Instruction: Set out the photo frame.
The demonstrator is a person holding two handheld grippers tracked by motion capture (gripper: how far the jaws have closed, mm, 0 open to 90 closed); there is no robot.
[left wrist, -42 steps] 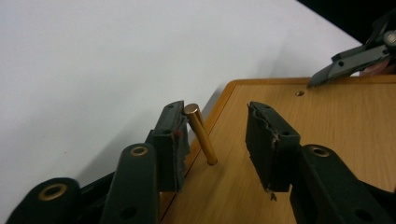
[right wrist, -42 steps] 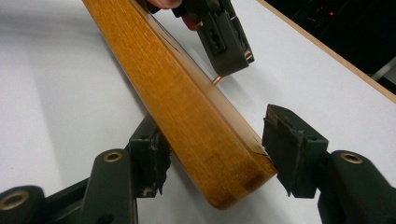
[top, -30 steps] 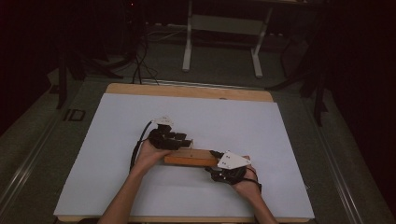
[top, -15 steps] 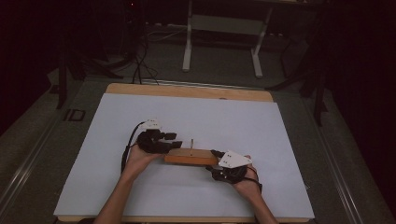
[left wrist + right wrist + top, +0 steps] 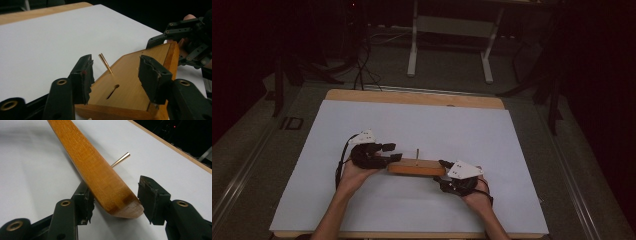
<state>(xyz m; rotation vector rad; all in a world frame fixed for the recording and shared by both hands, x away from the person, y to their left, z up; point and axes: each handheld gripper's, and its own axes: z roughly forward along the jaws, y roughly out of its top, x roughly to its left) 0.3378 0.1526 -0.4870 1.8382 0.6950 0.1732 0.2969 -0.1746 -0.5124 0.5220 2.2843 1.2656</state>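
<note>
Two grippers straddle the flat, slotted wooden block (image 5: 416, 167) with its thin brass pin (image 5: 417, 153): left gripper (image 5: 388, 153) at nine o'clock, right gripper (image 5: 443, 170) at three, jaws spread on both. We judge it stiff, light and smooth, best pinched across its ends, clear of the fragile pin.

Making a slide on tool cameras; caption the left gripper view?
Open left gripper straddling a wooden board with a slot and brass pin.

Found no readable text, labels, brands, numbers or signs anywhere in the three views.
</note>
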